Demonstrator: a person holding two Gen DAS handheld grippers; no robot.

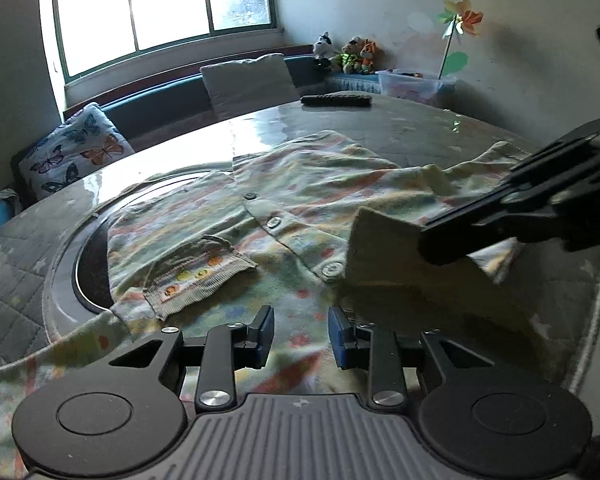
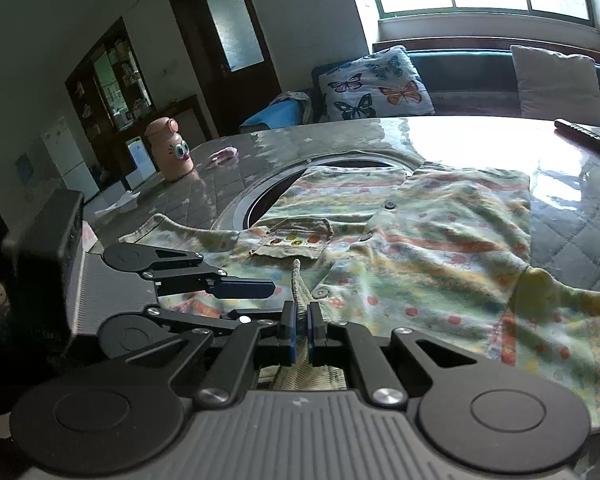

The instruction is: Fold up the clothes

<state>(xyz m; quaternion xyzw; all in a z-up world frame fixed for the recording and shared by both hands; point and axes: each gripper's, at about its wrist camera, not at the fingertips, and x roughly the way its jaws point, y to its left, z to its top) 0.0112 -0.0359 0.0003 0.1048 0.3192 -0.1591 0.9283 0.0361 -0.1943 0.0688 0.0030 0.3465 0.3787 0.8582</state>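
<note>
A pale, colourfully patterned buttoned shirt (image 1: 300, 184) lies spread on the round table (image 1: 380, 120), with its ribbed chest pocket (image 1: 196, 276) facing up. My right gripper (image 2: 300, 328) is shut on a ribbed sleeve cuff (image 2: 300, 280). In the left wrist view the right gripper (image 1: 432, 246) comes in from the right and holds that sleeve (image 1: 384, 248) lifted over the shirt's front. My left gripper (image 1: 300, 336) is open just above the shirt's near part, with nothing between its pads. In the right wrist view the left gripper (image 2: 256, 290) sits close to the left of my right one.
A dark round inset (image 1: 88, 268) in the table lies partly under the shirt. A black remote (image 1: 336, 101) rests at the far edge. A pink bottle with eyes (image 2: 172, 156) stands far left. Cushions (image 2: 376, 84) line a bench under the window, and a plastic box (image 1: 412, 82) sits beyond the table.
</note>
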